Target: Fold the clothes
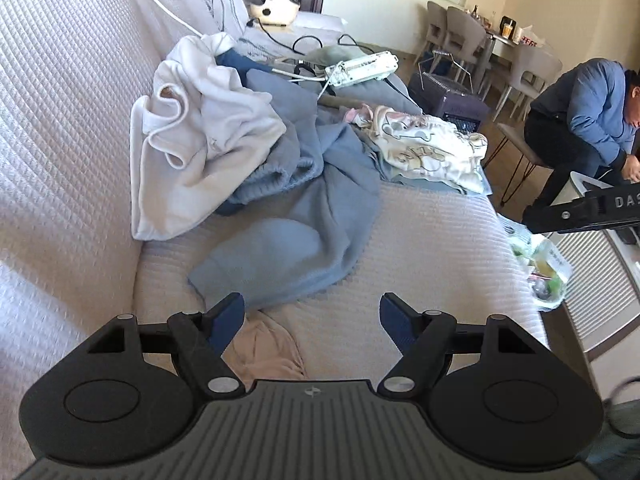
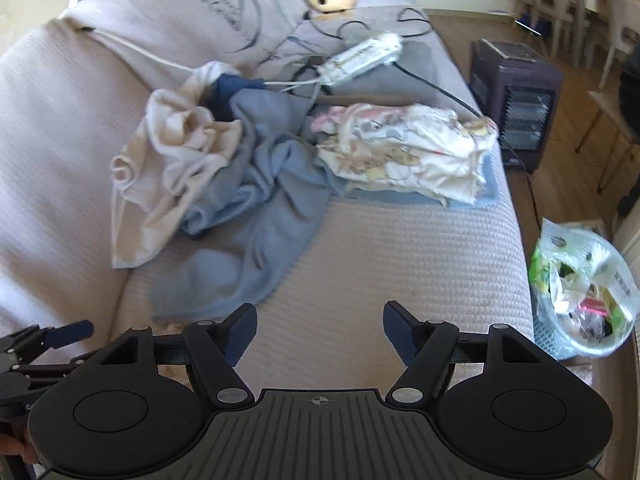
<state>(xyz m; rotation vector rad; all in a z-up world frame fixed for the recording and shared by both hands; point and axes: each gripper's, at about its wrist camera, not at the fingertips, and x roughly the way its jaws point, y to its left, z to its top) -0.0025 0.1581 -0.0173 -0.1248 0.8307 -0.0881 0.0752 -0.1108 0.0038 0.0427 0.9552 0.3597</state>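
Hovering over perhaps four heaped garments [image 1: 288,208], two tongs, left [image 1: 312,320] and right [image 2: 320,330], both spread, empty.

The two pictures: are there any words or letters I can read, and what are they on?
"DAS": white letters on the black right tongs, cut off by the picture's edge.
"G": one letter on the left tongs, rest hidden.
Grey writing on the sofa cushion: too blurred to read.
Print on the plastic bag: too small to read.
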